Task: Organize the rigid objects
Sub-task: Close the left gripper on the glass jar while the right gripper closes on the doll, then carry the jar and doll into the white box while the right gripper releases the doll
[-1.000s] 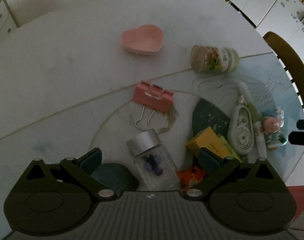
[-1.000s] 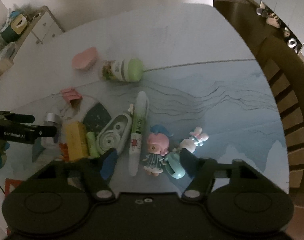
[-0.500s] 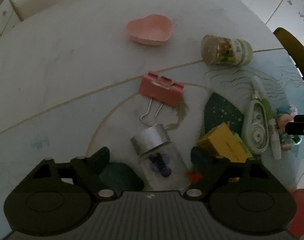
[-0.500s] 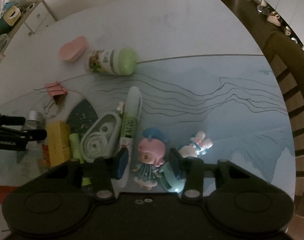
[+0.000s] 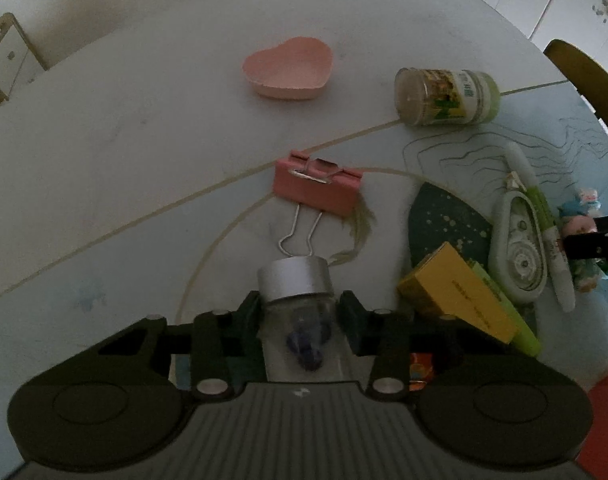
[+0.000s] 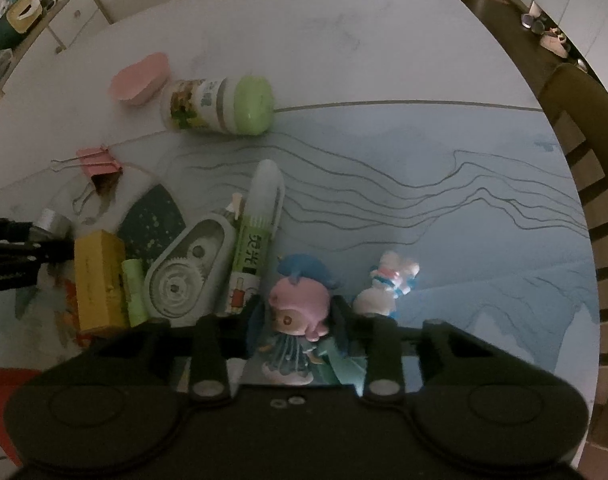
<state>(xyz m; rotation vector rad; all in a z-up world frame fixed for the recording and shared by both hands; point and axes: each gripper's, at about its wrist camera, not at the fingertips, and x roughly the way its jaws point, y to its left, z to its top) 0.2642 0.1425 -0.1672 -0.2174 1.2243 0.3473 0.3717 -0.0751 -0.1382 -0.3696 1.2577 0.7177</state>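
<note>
Evidently both tools are loaded: the left gripper (image 5: 299, 312) has its fingers pressed against a small clear vial (image 5: 299, 320) with a silver cap at lower centre of its view, and the right gripper (image 6: 297, 316) is closed round a pink-haired doll figurine (image 6: 297, 320) low in its frame. The smooth vial could slip or twist out on lifting. Largest nearby, the green-lidded jar (image 5: 448, 96) on its side might roll. The yellow box (image 5: 460, 304), correction tape (image 6: 187, 272) and glue pen (image 6: 257, 232) crowd both grips; the bunny figure (image 6: 384, 284) sits just right, easily knocked. The pink heart dish (image 5: 289, 68) sits well apart from the pile, upper centre.
</note>
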